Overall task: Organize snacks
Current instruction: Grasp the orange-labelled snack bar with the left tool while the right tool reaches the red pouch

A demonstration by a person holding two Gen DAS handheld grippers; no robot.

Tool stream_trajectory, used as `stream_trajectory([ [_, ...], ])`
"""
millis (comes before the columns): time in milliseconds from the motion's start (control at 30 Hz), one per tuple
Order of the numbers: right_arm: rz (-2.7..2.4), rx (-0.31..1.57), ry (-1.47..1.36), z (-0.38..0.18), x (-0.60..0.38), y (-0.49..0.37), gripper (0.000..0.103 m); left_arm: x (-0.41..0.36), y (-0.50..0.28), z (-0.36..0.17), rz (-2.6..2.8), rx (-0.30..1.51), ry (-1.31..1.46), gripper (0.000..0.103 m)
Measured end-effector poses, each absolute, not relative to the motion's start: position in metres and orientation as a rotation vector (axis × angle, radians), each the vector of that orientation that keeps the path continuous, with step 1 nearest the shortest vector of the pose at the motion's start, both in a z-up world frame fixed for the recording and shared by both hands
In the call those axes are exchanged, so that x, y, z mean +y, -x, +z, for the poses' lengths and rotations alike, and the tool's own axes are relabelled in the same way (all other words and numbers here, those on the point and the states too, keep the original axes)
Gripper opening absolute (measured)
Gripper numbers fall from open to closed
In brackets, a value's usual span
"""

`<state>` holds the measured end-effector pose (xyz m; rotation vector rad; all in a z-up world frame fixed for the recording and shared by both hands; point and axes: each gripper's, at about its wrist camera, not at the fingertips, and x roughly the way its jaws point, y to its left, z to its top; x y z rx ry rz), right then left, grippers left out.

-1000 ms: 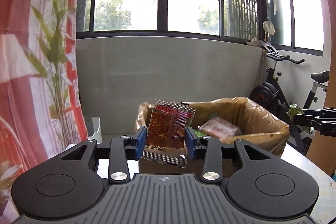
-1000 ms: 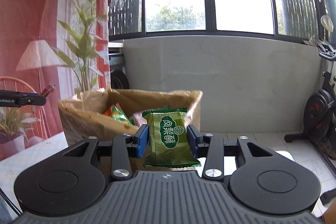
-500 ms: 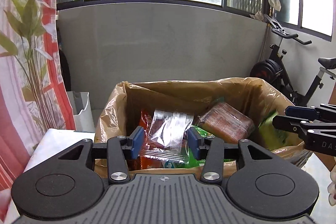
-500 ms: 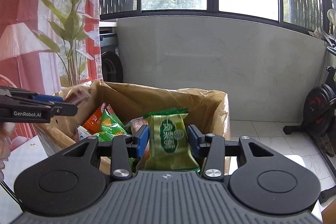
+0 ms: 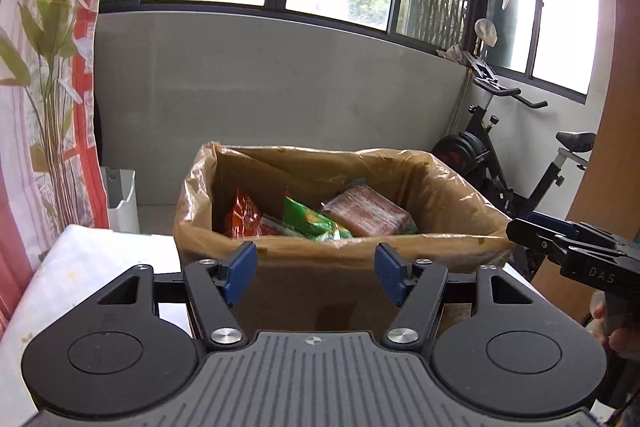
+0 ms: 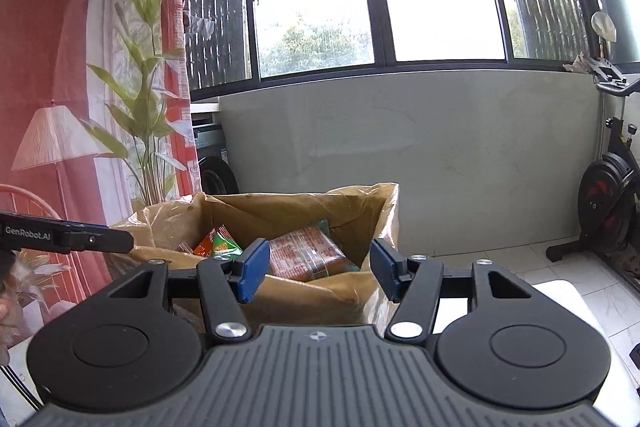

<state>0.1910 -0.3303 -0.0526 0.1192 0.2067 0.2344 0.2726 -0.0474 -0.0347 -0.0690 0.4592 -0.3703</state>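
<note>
A cardboard box lined with a brown plastic bag (image 5: 440, 187) (image 6: 360, 203) stands on the table, with several snack packets inside: an orange-red one (image 5: 240, 215), a green one (image 5: 312, 223) and a reddish-brown wrapped block (image 5: 368, 215) (image 6: 308, 259). My left gripper (image 5: 316, 275) sits just in front of the box's near wall, its jaws opening with nothing between the blue pads. My right gripper (image 6: 318, 273) hovers at the box's near rim, jaws likewise opening and empty. Each gripper shows at the edge of the other's view: the right gripper (image 5: 568, 247), the left gripper (image 6: 68, 235).
A white table (image 5: 80, 267) carries the box. A curtain with a plant print (image 5: 44, 87) hangs on the left, a white bin (image 5: 120, 199) stands on the floor behind, and an exercise bike (image 5: 520, 167) is at the right under the windows.
Both grippers let go of their packets, the red one from the left and the green one from the right, which dropped into the box. The jaws have widened and both grippers have drawn back from the box.
</note>
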Motion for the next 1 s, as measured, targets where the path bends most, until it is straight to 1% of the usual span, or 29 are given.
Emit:
stream_trajectory([
  [167,0.205,0.208,-0.146,-0.074,-0.33,-0.173,0.059,-0.042,-0.248,-0.052,-0.374,0.485,0.102,0.067],
  [267,0.199,0.258,-0.144,-0.092,-0.327,-0.171,0.059,-0.044,-0.241,-0.07,-0.397,0.563,0.139,0.067],
  [600,0.186,0.431,-0.15,-0.146,-0.32,-0.164,0.058,-0.097,-0.251,-0.15,-0.507,0.812,0.004,0.067],
  [800,0.157,0.466,-0.172,-0.155,-0.329,-0.163,0.057,-0.123,-0.252,-0.179,-0.55,0.911,-0.087,0.067],
  [1000,0.176,0.482,-0.167,-0.157,-0.322,-0.164,0.057,-0.122,-0.253,-0.198,-0.529,0.985,-0.113,0.067],
])
